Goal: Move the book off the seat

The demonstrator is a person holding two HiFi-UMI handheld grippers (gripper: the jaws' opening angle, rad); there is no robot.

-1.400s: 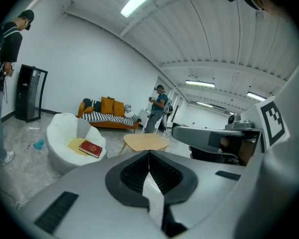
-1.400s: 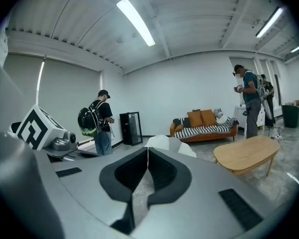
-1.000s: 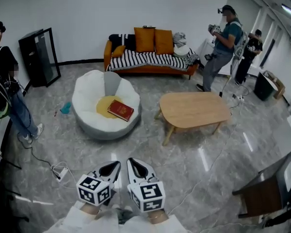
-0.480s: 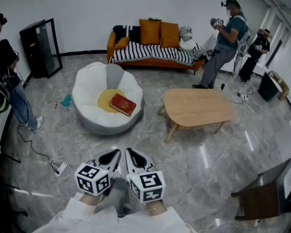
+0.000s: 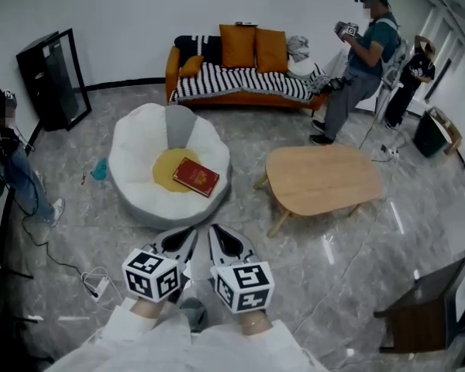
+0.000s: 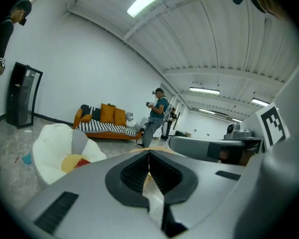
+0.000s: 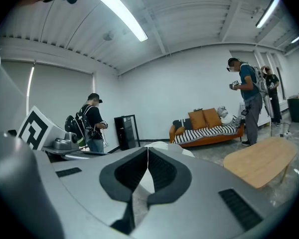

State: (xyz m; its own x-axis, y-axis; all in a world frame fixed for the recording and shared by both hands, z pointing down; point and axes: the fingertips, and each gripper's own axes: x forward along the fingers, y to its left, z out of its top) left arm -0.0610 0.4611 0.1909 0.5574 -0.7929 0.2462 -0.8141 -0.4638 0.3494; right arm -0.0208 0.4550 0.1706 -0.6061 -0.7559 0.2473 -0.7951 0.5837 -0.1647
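One red book point(image 5: 195, 177) lies flat in the hollow of the white beanbag seat point(image 5: 132, 157). It rests on the seat's yellow patch point(image 5: 164, 169), its corners skewed to the seat's rim, and nothing touches it.

Both grippers hang over the grey floor point(image 5: 325, 254) on the near side of the seat, side by side and close together. Their tips point toward the seat's near rim but stay clear of it. The left gripper point(image 5: 188, 233) has its fingers pressed together with nothing between them, as the left gripper view confirms point(image 6: 149, 153). There the seat and a sliver of the book show off to the left, beyond the jaws. The right gripper point(image 5: 215, 231) is likewise closed and empty point(image 7: 148, 150).

To the right of the seat stands a low wooden table point(image 5: 325, 178), close by but apart from it. Beyond the seat, against the white wall, is an orange sofa point(image 5: 173, 80) with a striped blanket point(image 5: 240, 91) and orange cushions point(image 5: 252, 46). A small teal object point(image 5: 100, 170) lies on the floor just left of the seat, and farther left stands a black cabinet point(image 5: 50, 80). One person point(image 5: 364, 60) stands beyond the table, well away from the seat, and another point(image 5: 8, 161) at the far left edge.
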